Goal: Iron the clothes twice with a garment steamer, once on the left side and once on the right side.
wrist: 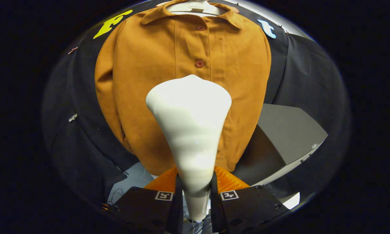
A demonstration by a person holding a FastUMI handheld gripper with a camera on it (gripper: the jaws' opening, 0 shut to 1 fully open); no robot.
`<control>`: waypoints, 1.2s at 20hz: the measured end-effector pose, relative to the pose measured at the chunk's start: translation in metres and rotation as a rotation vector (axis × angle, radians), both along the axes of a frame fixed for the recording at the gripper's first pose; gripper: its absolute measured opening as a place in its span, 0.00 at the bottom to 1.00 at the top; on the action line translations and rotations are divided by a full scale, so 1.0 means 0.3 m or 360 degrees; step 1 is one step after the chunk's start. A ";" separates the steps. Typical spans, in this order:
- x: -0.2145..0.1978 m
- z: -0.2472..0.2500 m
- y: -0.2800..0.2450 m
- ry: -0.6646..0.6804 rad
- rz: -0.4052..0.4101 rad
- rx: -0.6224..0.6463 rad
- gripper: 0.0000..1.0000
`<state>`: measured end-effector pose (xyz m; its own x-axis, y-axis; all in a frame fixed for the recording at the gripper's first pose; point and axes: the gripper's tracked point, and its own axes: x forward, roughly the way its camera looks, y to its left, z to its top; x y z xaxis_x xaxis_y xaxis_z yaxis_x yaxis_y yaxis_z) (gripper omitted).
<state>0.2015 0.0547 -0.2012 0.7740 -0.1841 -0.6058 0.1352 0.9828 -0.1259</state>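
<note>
One garment dominates: a rust-orange shirt point(142, 97) on a pale hanger point(195, 8), hung against the dark cloth wall, buttons point(199, 63) running down its placket. To the shirt's lower right stands a grey box-like surface point(289, 133), just beside the hem.

In front of the shirt's middle, below the lower visible button, is the white garment steamer point(190, 123), its broad head up and its narrow handle running down to the gripper point(196, 188). Both fingers are clamped on that handle, one on each side.

The head sits on the shirt's centre line, so neither the left nor the right side looks addressed yet. The handle is smooth and tapered; I judge it could slip or twist between the fingers if the head drags on the cloth. Pressing too hard might also swing the shirt on the hanger.
</note>
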 end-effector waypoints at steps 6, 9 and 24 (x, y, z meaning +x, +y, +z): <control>-0.026 0.270 -0.105 -0.0274 -0.0072 -0.0022 0.37; -0.064 0.380 -0.139 -0.0402 -0.0081 -0.0021 0.37; -0.245 0.593 -0.174 -0.0694 -0.0012 -0.0061 0.37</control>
